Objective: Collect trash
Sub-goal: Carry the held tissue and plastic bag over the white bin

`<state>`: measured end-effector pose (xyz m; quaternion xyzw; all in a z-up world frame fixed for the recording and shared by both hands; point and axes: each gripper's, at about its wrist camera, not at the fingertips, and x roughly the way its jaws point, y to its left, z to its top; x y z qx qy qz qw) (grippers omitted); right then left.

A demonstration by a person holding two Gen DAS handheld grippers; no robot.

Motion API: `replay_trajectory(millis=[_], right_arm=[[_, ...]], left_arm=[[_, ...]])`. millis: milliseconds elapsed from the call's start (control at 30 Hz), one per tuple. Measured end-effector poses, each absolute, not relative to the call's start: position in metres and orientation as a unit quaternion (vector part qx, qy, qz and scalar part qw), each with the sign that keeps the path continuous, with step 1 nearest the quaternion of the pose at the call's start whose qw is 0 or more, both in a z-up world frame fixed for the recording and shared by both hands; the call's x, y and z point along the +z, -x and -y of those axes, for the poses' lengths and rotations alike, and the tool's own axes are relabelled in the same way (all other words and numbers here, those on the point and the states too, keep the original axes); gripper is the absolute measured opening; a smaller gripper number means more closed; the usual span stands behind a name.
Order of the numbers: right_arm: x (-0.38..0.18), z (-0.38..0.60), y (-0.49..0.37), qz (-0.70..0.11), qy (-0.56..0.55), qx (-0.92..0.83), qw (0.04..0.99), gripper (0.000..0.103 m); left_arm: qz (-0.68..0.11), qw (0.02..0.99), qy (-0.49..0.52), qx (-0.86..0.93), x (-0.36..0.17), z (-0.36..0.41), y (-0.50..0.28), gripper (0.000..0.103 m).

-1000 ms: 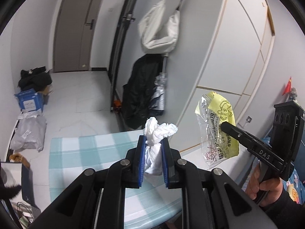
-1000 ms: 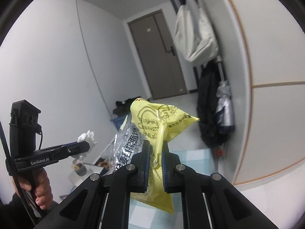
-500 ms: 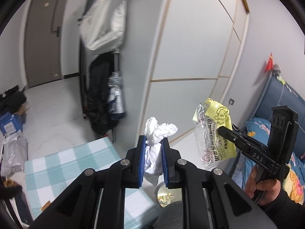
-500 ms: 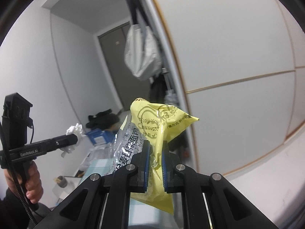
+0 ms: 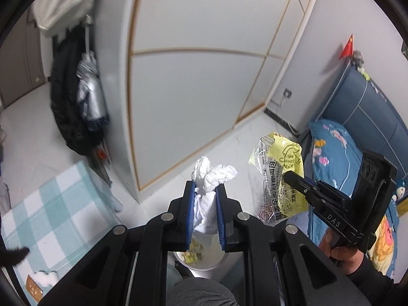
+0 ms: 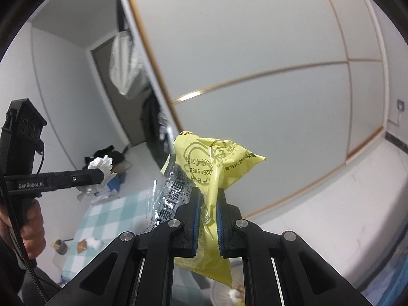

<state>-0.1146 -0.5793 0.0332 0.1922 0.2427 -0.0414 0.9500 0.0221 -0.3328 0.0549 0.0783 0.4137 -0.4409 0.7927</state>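
Both views have swung off the doorway and onto the wardrobe panels and floor since a second ago, and a bin we did not see then now sits below our fingers; our grips look unchanged. We hold the left gripper [image 5: 205,191] clamped on a crumpled white tissue wad [image 5: 209,178], which stands up past the fingertips and hangs down between the blue pads [image 5: 189,211]. We hold the right gripper [image 6: 207,201] clamped on a yellow-and-clear bread wrapper [image 6: 204,168], most of it above and to the left of the fingers, a tail hanging below them. The waste bin [image 5: 201,258] lies just under the left fingers with scraps already inside; in the right view only a sliver of its rim shows beneath the fingers. Risks, as we judge them: the wrapper is light and broad, so released from this height it may drift and land on the floor beside the rim; the tissue may cling to the pads when we open; the two grippers are close and could knock over the bin mouth. Count: two grippers, one tissue wad held, one wrapper held, one bin. On the checked tablecloth [image 6: 107,219], left of the right fingers, at least three small pieces remain, too small to name.
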Motion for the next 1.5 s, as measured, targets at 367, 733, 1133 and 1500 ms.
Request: replay_trajectory(millis=[367,733,1133,1500], right_arm=[[-0.043,0.619,0.123,-0.304,-0.239,-0.071,0.919,0.011],[-0.125,0.636,0.119,-0.377,-0.283,-0.092,0.877,0.011],[-0.208,0.638,0.109,-0.473,-0.307,-0.104,0.819,0.011],[-0.269,0.618,0.094,-0.555,-0.319,-0.077,0.764,0.012]], left_arm=[[-0.493,0.725,-0.159,-0.454,-0.001,0.404,-0.024,0.012],[-0.645,0.609,-0.158,-0.434,-0.091,0.440,-0.069,0.011],[-0.772,0.471,-0.157,-0.396,-0.208,0.467,-0.068,0.012],[-0.810,0.428,-0.226,-0.331,-0.287,0.466,-0.045,0.012]])
